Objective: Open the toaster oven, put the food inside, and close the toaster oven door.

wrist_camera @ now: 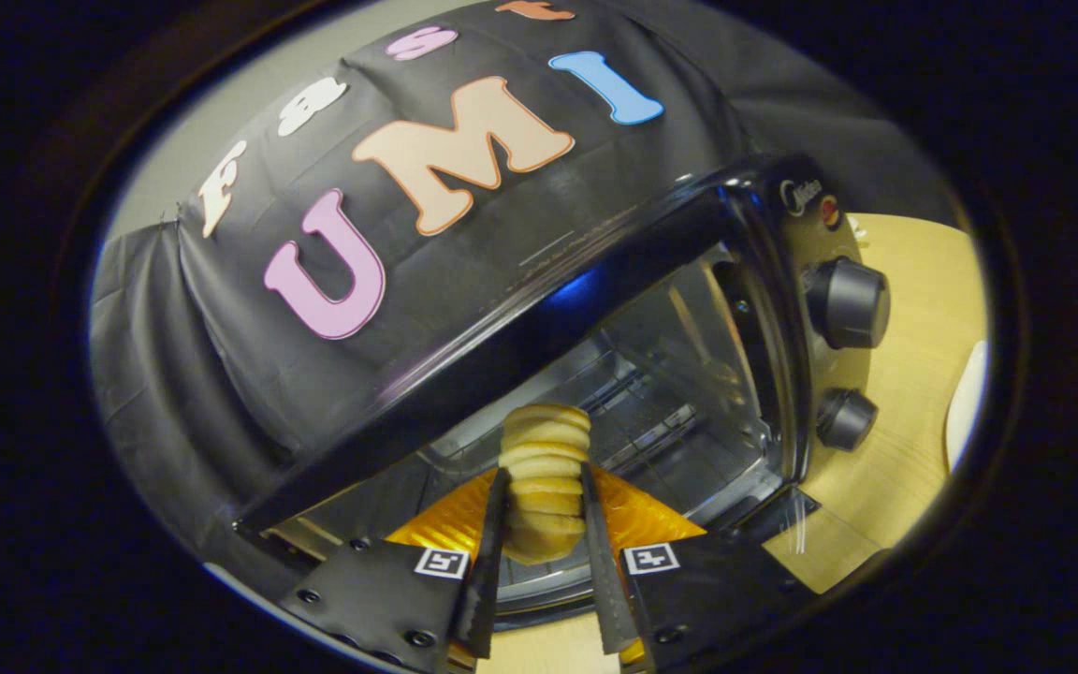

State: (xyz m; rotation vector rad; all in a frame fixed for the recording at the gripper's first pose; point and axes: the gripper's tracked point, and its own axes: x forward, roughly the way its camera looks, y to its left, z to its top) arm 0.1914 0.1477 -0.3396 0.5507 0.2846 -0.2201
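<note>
A black toaster oven point(595, 300) stands on the wooden table with its door swung down, and its shiny inside and wire rack point(651, 412) are in plain sight. My gripper point(544, 505) is shut on a pale ridged piece of bread point(546, 468), both fingers pressing its sides. The bread stands upright between the fingers, right at the oven's mouth, its top reaching in over the rack. The lowered glass door point(782, 524) lies below and to the right of the fingers.
Two dark knobs point(848, 301) sit on the oven's control panel to the right of the opening. Light wooden tabletop point(904, 374) runs beyond the oven, with a white plate's rim point(965, 402) at its far side.
</note>
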